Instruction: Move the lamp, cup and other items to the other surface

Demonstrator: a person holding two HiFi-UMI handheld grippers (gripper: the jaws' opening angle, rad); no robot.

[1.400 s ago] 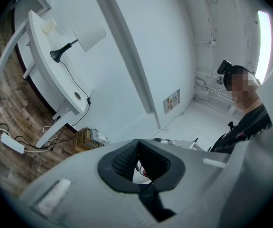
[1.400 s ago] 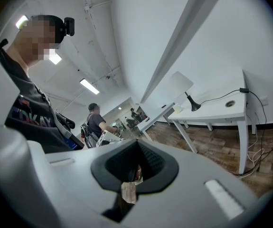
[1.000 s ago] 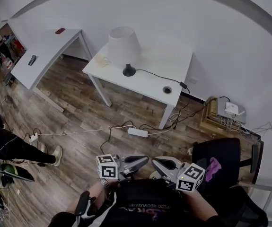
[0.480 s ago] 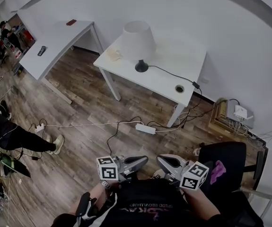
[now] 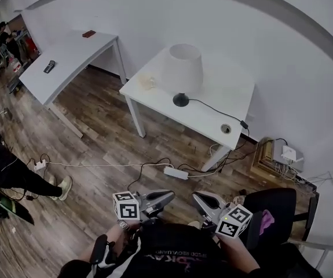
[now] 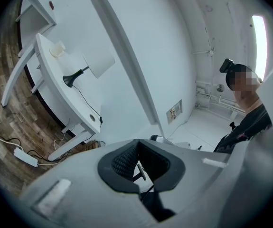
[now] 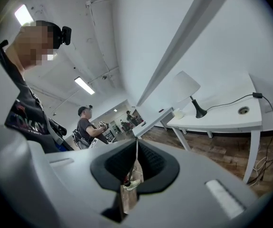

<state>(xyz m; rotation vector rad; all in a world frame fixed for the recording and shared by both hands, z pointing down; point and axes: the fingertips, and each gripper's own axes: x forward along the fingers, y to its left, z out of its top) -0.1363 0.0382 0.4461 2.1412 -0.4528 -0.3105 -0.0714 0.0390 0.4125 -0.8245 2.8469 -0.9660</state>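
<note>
tables (image 5: 208,118) (image 5: 68,62) 2 | lamp (image 5: 182,68) 1 | cup (image 5: 149,83) 1 | grippers (image 5: 169,194) (image 5: 196,196) 2 | chair (image 5: 277,202) 1

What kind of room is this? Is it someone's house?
Most likely an office or workroom, not a home: a plain white desk, a second desk beside it, a black office chair, and a power strip with cables trailing over the wooden floor.

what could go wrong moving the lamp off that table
The lamp has a cord running over the table's edge; lifting it away may pull the cord taut.
The cup sits close beside the lamp and could get knocked.
The power strip and cables on the floor are a trip hazard.
</note>
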